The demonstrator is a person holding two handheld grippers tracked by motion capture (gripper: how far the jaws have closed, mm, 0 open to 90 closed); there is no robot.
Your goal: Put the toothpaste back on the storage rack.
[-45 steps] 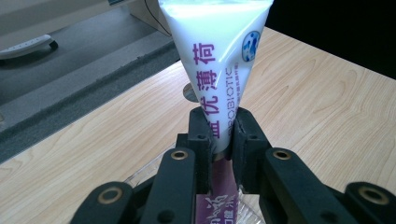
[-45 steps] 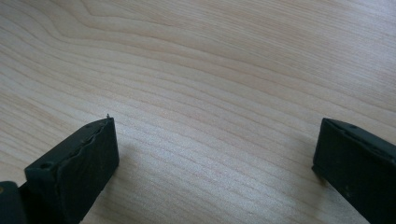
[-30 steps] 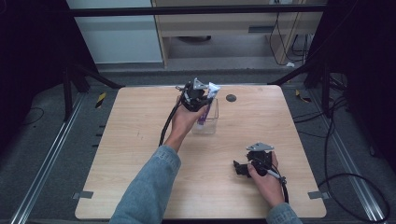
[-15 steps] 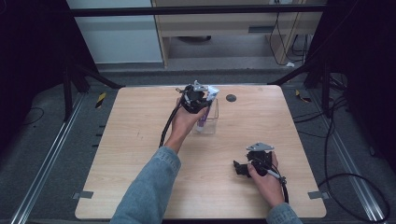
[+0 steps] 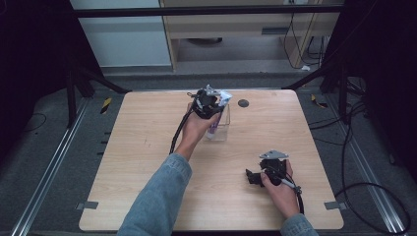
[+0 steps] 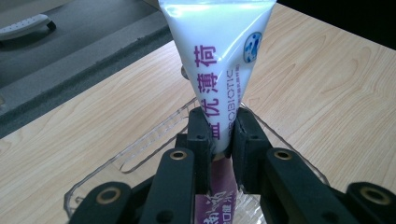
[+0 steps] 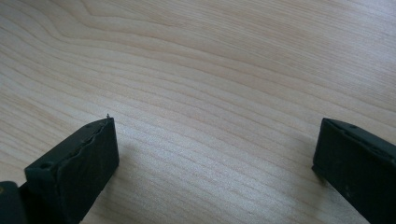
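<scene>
The left gripper [image 5: 212,105] sits over the far middle of the bench [image 5: 147,147], its jaws clamped tight on a white tube [image 6: 219,70] with purple lettering. In the left gripper view the pads pinch the tube low on its white part, the flat crimped end fanning out wide beyond them, while the purple lower part of the tube drops into a clear plastic box [image 6: 140,144] whose rim curves round both sides of the jaws. From the high view the box [image 5: 222,129] stands on the wood just beside the left hand [image 5: 196,129], with the tube [image 5: 214,129] upright in it and its white end poking out past the gripper. The sleeve on that arm is blue denim. The right gripper [image 5: 256,178] lies low near the right front of the bench, well apart from the box, held in the right hand [image 5: 280,189]. Its jaws stand wide, with bare wood between them and nothing held. A small dark disc [image 5: 243,103] lies on the bench just beyond the box.
</scene>
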